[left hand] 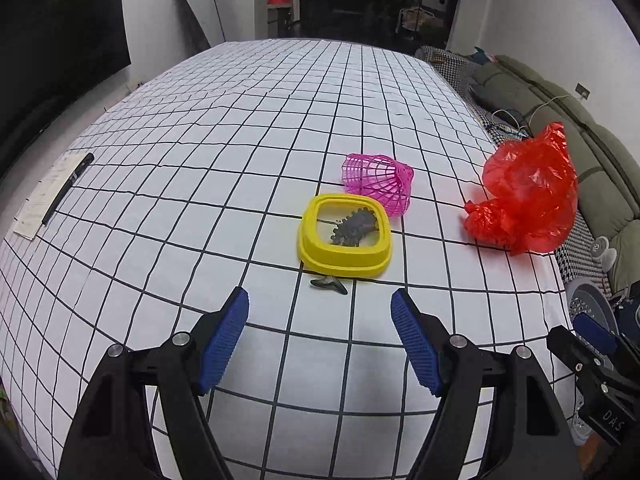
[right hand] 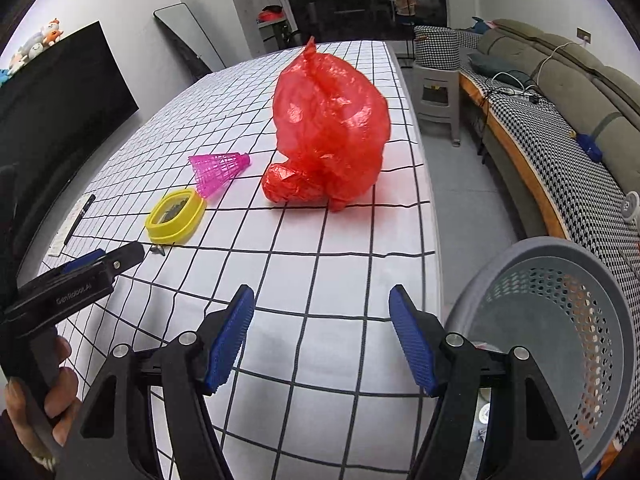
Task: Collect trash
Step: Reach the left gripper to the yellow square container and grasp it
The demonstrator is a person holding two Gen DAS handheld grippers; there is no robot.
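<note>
I have both sets of jaws spread wide and empty above the checked tabletop [right hand: 320, 280]. My right gripper [right hand: 322, 334] points at the red plastic bag [right hand: 328, 128], which sits crumpled near the tabletop's right edge, well apart from my pads. I judge it very light, soft and slick, so I would pinch a bunched fold or the twisted top rather than the smooth face. The grey perforated bin [right hand: 560, 340] stands just off the right edge. My left gripper [left hand: 320, 336] faces a small dark scrap [left hand: 329, 284], lying just in front of the yellow ring [left hand: 344, 236], with the pink shuttlecock [left hand: 378, 182] beyond. The scrap looks thin and flat, so it probably needs a low, close pinch
</note>
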